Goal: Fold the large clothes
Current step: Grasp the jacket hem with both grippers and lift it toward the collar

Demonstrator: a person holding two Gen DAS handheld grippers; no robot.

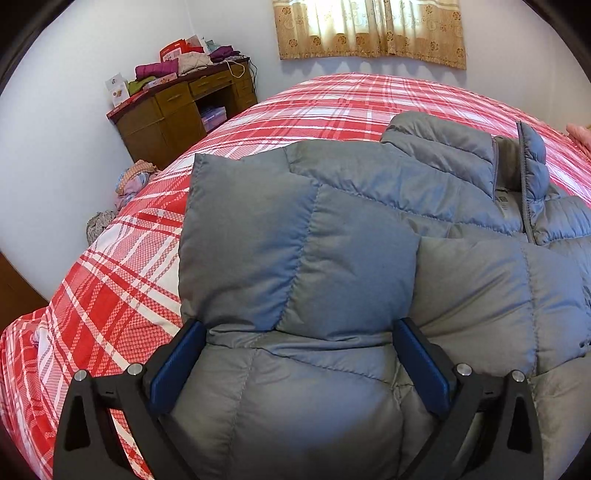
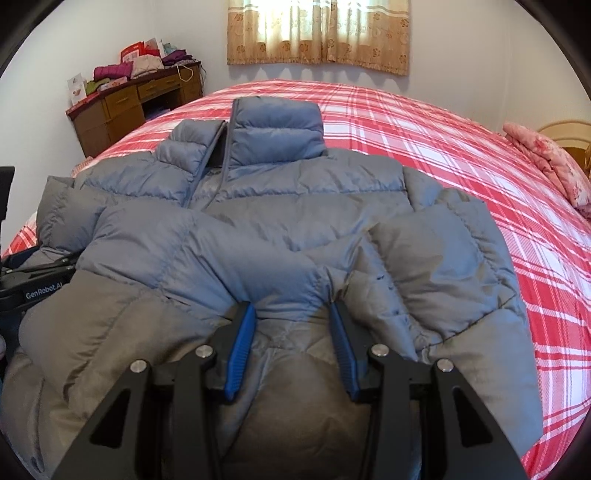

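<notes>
A grey quilted puffer jacket (image 2: 280,206) lies front up on the red plaid bed (image 2: 461,147), collar toward the far wall, both sleeves folded across its chest. It also fills the left wrist view (image 1: 332,258). My left gripper (image 1: 299,332) is open, its blue fingers (image 1: 177,365) straddling a wide puff of the jacket's lower left part. My right gripper (image 2: 291,314) is open, with a bunch of the jacket's lower fabric between its fingers (image 2: 240,354). The left gripper's body shows at the left edge of the right wrist view (image 2: 33,280).
A brown wooden desk (image 1: 177,110) piled with clothes and boxes stands in the far left corner. A curtain (image 1: 369,29) hangs on the far wall. A pink pillow (image 2: 546,162) lies at the bed's right side. Loose clothes (image 1: 129,184) lie beside the bed's left edge.
</notes>
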